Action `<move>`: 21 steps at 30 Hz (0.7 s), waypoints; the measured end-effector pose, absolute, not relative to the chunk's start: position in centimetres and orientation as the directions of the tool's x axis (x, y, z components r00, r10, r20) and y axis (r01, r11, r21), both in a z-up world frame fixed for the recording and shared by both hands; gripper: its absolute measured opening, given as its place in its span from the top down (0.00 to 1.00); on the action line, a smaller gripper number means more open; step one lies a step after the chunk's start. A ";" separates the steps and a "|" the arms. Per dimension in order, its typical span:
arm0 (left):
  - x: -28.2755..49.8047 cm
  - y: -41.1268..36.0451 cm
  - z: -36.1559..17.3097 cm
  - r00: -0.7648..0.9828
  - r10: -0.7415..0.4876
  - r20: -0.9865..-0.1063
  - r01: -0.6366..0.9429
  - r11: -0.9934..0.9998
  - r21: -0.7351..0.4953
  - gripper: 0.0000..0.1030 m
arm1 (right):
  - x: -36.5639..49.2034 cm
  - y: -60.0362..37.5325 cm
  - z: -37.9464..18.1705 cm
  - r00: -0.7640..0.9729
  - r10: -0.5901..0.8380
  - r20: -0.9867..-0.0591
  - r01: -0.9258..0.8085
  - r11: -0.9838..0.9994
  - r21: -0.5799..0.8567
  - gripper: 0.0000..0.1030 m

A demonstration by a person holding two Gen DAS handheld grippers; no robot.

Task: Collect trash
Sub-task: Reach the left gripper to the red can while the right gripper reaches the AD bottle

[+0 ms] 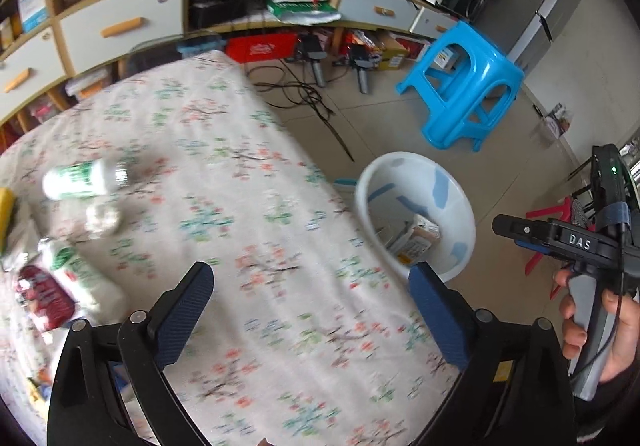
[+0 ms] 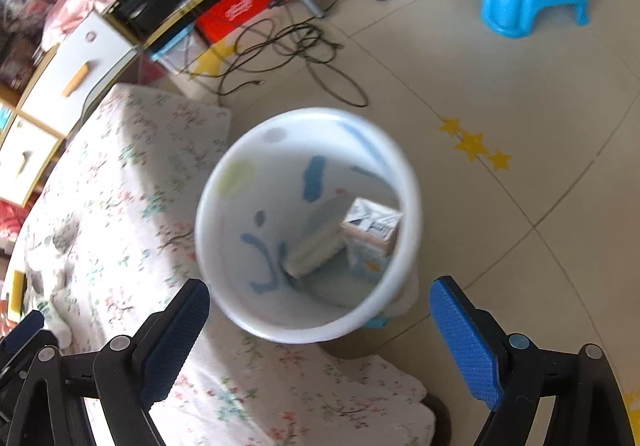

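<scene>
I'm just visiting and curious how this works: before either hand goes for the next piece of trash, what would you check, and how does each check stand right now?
1. Left gripper free to grab: ok, jaws wide apart, nothing between them.
2. Right gripper free: ok, jaws wide apart over the bin, nothing held.
3. White bin within reach beside the table: ok, upright, open top.
4. Room left in the bin: ok, only a carton and some flat packaging at the bottom.
5. Trash left to collect: ok, a green-labelled bottle and wrappers lie on the cloth.
6. What exactly the wrappers are: cannot tell, that view is blurred.
</scene>
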State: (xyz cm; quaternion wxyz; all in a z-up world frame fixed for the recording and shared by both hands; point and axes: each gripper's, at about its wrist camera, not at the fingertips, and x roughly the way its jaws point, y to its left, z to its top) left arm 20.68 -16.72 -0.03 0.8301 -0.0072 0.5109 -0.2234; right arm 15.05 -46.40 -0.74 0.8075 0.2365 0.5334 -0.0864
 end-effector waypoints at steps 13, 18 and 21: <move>18.4 -1.9 -0.1 0.441 -0.255 -0.860 0.213 0.961 -0.175 0.00 | 17.8 -37.4 -0.7 0.394 0.157 -0.906 0.240 0.933 0.267 0.09; 18.8 3.0 -1.5 0.421 -0.226 -0.879 0.102 0.974 -0.202 0.00 | 18.8 -34.1 -1.0 0.377 0.168 -0.911 0.194 0.947 0.255 0.09; 19.6 5.2 -2.4 0.398 -0.227 -0.889 0.034 0.972 -0.233 0.00 | 19.5 -31.8 -1.4 0.360 0.171 -0.917 0.163 0.956 0.242 0.09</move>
